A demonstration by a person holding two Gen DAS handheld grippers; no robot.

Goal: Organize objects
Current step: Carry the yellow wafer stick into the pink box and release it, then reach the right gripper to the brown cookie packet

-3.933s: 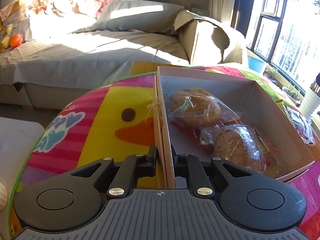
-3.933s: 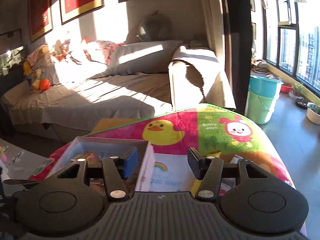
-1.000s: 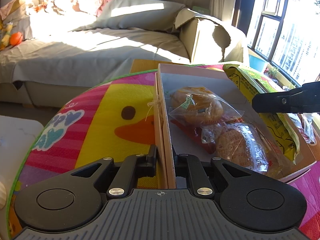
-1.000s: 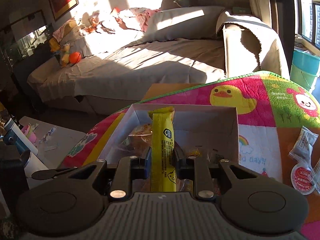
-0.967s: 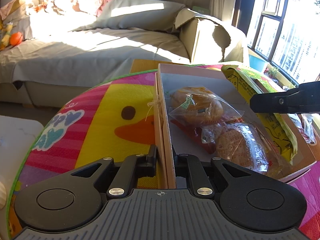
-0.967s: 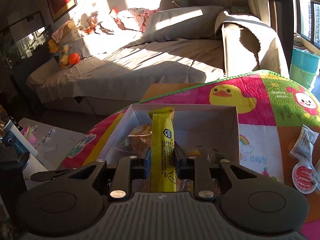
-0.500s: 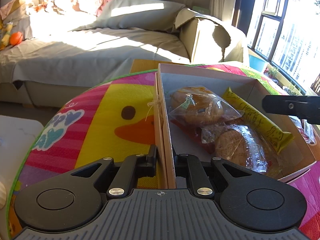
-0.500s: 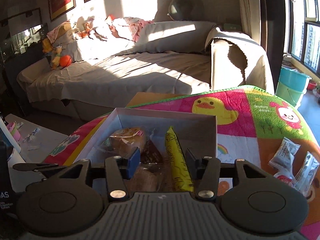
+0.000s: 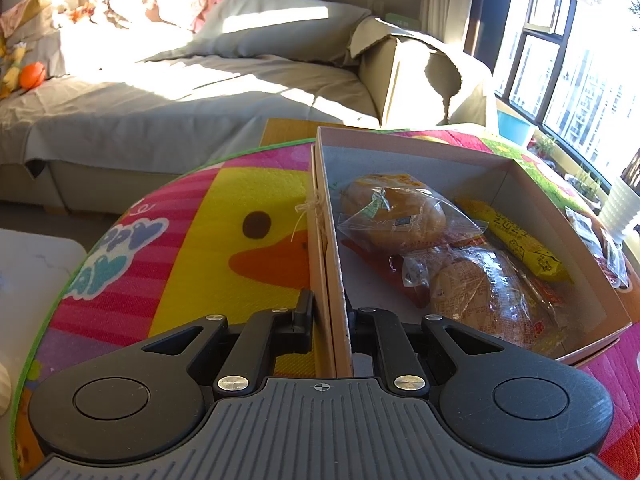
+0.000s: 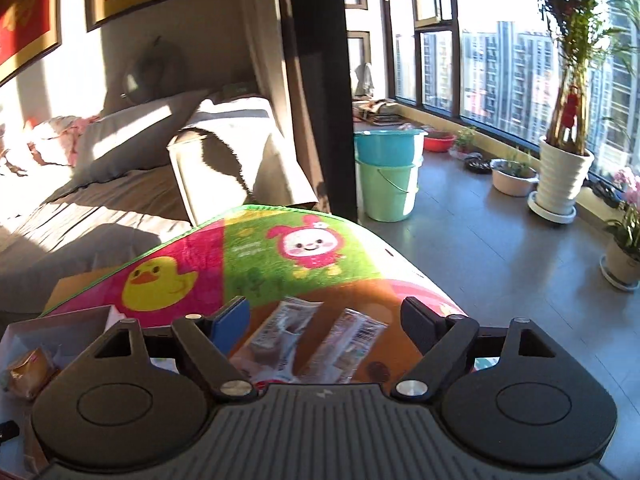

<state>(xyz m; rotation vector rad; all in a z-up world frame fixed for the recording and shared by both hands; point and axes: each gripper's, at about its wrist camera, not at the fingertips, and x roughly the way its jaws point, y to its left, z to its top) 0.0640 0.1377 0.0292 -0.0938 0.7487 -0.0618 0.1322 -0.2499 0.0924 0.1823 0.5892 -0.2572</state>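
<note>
Left wrist view, near: the left claw (image 9: pixel 329 316) is seen clamped tight on the near-left wall of the shallow pale cardboard box (image 9: pixel 568 216), one finger outside the wall and one inside, so the box is steadied on the bench under the bright cartoon-printed mat (image 9: pixel 192 240). Inside the box, two round buns in clear plastic bags (image 9: pixel 396 216) lie near and centre, and the long yellow snack bar wrapper (image 9: pixel 516 240) lies along the right wall, its long axis running near-right to far-left.

Right wrist view: the right claw (image 10: pixel 325 322) is shown with its jaws opening and nothing pressed between them. Just beyond and below the gap, two flat translucent snack packets (image 10: pixel 280 330) lie side by side on the orange patch of the mat, their long axes running roughly away from the claw and leaning right. The right claw is judged the nearer one for the next pick; the box lies to its left.

The near ends of the packets are hidden behind the claw body, their print is blurred, and further small packets at the right edge of the left view are cut off.
</note>
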